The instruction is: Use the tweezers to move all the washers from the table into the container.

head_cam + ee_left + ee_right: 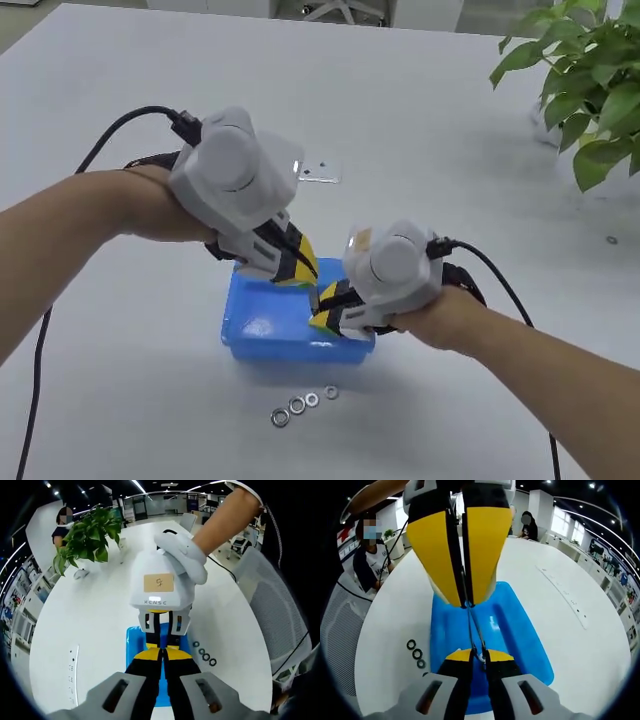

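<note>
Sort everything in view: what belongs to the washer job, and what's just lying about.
Job:
- thin metal tweezers, pinched by left gripper and right gripper
- blue plastic container
- four small metal washers on the white table

Lying about:
- green leafy plant
- pale flat strip in the tabletop

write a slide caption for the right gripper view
Left gripper and right gripper hold the tweezers between them over the blue container; washers lie on the table beside it.

- left gripper: white rounded housing, yellow-and-black jaws, black cable from rear.
- right gripper: same build; tan label on housing, "XENSE" printed below.
</note>
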### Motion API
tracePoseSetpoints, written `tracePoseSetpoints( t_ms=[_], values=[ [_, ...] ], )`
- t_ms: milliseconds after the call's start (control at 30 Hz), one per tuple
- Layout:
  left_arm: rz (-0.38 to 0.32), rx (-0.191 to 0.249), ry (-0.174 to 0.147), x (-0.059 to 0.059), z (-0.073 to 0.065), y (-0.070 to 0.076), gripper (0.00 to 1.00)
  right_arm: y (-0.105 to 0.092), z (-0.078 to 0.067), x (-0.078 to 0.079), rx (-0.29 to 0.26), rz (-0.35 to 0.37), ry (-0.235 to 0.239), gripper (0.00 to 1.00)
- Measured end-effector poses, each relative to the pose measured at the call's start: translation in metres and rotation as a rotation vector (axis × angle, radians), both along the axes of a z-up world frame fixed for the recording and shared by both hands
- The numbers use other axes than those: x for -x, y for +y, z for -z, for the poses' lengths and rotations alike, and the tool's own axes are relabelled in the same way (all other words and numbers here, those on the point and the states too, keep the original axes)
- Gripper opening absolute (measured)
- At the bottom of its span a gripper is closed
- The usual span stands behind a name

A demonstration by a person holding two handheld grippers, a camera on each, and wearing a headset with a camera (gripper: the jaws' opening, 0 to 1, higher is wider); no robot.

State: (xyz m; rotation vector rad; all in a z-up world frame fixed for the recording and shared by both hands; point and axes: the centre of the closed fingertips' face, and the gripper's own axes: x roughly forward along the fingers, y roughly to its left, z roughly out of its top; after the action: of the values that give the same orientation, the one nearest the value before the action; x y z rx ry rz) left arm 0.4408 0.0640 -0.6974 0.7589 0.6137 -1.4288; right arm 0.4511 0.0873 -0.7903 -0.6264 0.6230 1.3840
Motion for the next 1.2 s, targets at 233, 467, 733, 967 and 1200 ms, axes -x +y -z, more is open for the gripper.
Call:
tracePoseSetpoints(
  t_ms=[233,467,733,967,1200],
  values=[
    [0.004,0.003,-0.004,0.004,-0.006,-0.002,0.06,-0.001,-0.006,0.002,-0.002,-0.002,-0.012,0.11],
    [0.005,0.003,-0.01,0.008,-0.016,-0.004,0.05,-0.003,-0.016,0.005,-0.012,-0.003,-0.03,0.12],
    [0.005,0.0,-0.019,0.014,-0.028,-0.01,0.05,-0.004,-0.036,0.01,-0.058,0.004,-0.056,0.13],
    [0.007,-0.004,-0.03,0.022,-0.037,-0.014,0.05,-0.005,-0.047,0.018,-0.067,-0.001,-0.077,0.12],
    [0.018,-0.014,-0.039,0.031,-0.044,-0.017,0.05,-0.009,-0.054,0.028,-0.066,-0.005,-0.092,0.12]
  ],
)
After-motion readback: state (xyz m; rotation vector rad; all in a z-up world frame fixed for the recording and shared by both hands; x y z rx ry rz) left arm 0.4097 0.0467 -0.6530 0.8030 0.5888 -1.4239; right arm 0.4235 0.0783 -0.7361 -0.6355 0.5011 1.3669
